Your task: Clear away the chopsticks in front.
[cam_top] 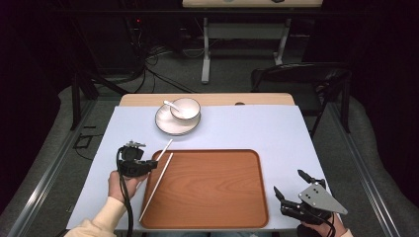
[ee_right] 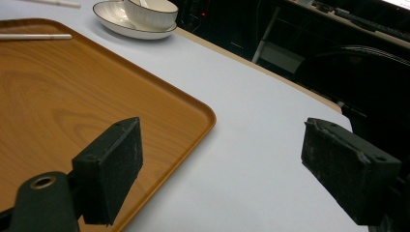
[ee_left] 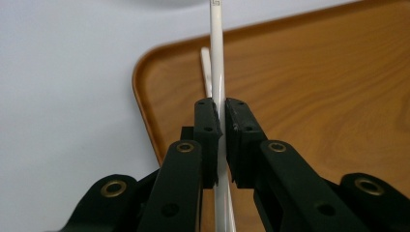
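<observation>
My left gripper [cam_top: 154,163] is at the left edge of the brown wooden tray [cam_top: 212,192], shut on a white chopstick [cam_top: 166,147] that points toward the plate. The left gripper view has the chopstick [ee_left: 216,58] pinched between the two black pads [ee_left: 208,125], over the tray's corner [ee_left: 314,72]. A second white chopstick [cam_top: 154,190] lies along the tray's left rim, its tip [ee_left: 206,72] behind the held one. My right gripper [cam_top: 289,181] rests open by the tray's right front corner, its jaws [ee_right: 227,164] wide apart with nothing between them.
A white bowl [cam_top: 186,107] with a spoon [cam_top: 171,103] stands on a white plate [cam_top: 174,126] at the table's far side, beyond the tray; the bowl [ee_right: 150,12] shows far off. A black chair [cam_top: 301,79] stands behind the table's right corner.
</observation>
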Demonstrator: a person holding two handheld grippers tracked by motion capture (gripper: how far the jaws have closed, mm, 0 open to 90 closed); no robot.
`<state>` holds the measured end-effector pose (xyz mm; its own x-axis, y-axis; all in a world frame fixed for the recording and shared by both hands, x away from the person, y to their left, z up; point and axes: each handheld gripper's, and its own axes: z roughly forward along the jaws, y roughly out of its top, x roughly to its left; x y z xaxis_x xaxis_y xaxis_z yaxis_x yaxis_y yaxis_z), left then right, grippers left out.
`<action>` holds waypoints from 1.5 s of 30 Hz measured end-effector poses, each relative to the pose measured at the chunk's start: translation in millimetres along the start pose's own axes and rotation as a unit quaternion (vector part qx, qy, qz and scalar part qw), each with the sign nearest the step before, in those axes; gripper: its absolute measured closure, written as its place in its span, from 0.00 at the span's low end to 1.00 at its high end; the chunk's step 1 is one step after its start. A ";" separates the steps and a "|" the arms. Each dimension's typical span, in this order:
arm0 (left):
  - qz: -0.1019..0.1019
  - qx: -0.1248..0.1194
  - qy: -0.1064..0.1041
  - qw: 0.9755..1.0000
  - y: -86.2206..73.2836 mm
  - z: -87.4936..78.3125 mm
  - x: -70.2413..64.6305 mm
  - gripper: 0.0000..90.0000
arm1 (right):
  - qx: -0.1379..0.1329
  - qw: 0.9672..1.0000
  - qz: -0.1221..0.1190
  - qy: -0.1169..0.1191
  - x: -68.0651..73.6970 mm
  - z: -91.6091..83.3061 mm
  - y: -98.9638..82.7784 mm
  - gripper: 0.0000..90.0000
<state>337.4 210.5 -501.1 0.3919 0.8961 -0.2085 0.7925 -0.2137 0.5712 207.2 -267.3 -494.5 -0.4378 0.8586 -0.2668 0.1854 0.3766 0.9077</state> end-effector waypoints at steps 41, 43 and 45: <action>0.139 -0.222 0.000 0.965 -73.8 -72.3 3.8 0.00 | 0.001 1.000 -0.002 0.000 0.4 -0.2 -0.1 0.16; 0.140 -0.234 -0.007 0.962 -79.9 -75.4 4.4 0.00 | 0.002 1.000 -0.003 0.001 0.6 -0.1 0.0 0.16; 0.135 -0.261 -0.016 0.956 -88.6 -80.0 7.3 0.00 | 0.001 1.000 -0.003 0.001 0.7 -0.3 0.1 0.16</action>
<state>232.7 267.1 -489.7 0.5702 0.8213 -0.0174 0.3226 -0.2044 0.9242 206.7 -266.8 -494.5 -0.4400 0.8558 -0.2720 0.1844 0.3826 0.9053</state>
